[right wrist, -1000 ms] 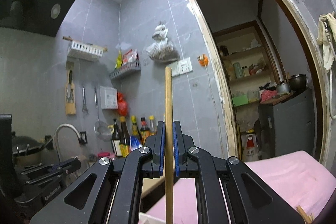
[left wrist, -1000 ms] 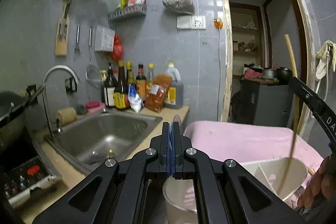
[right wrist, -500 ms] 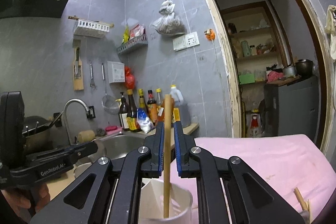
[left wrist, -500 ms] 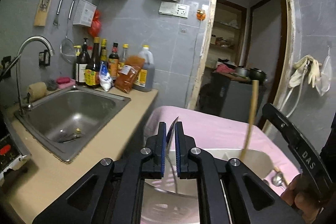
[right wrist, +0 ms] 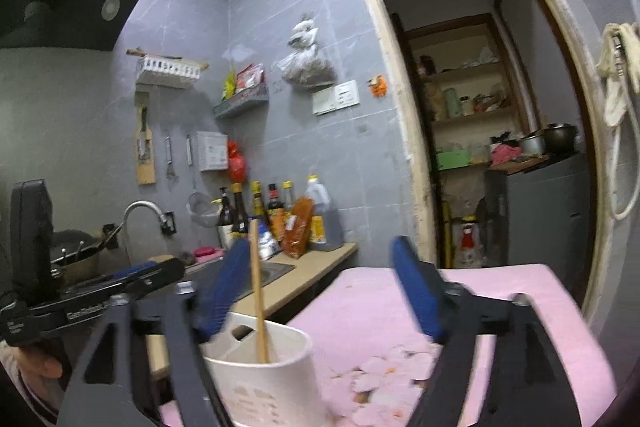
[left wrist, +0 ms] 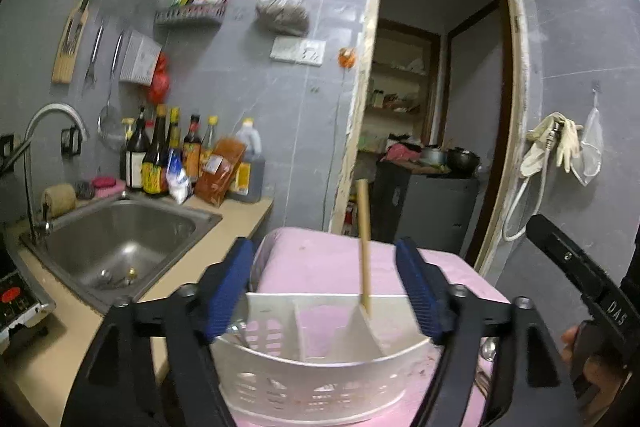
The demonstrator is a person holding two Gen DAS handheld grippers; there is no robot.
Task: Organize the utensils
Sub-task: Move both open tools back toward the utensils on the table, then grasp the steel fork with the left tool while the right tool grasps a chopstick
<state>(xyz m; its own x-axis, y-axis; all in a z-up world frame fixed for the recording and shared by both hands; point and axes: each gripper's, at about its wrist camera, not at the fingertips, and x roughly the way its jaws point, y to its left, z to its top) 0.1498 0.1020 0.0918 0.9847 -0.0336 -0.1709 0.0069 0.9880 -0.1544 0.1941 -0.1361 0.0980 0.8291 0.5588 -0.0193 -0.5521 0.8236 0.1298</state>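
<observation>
Already both grippers are spread wide and their jaws are opening at this moment; nothing is pressed by the pads of either. Between the fingers of the left gripper (left wrist: 326,289) the white utensil caddy (left wrist: 316,383) is framed, set on a pink cloth (left wrist: 320,263) beside the counter and the steel sink (left wrist: 120,247). A wooden chopstick (left wrist: 364,247) is seen standing in the caddy's right-hand compartment, leaning against a divider, with its top well above the rim. In the right wrist view the same chopstick (right wrist: 258,291) is seen free of the right gripper (right wrist: 320,291), just beside the left-hand blue pad (right wrist: 222,291) but not clamped. A glint of metal at the caddy's left edge may be a second utensil, but it is too blurred to be named. A spoon (left wrist: 489,349) appears to lie on the cloth at the caddy's right side, not yet put away.

Several risks are judged from here. The tall chopstick could be knocked out, or the light caddy tipped, if a finger is drawn back sideways rather than straight away from it. The caddy could also be dragged along the soft cloth if its wall is caught by a pad. With both grippers crowded around one small container, a collision between them is possible.
</observation>
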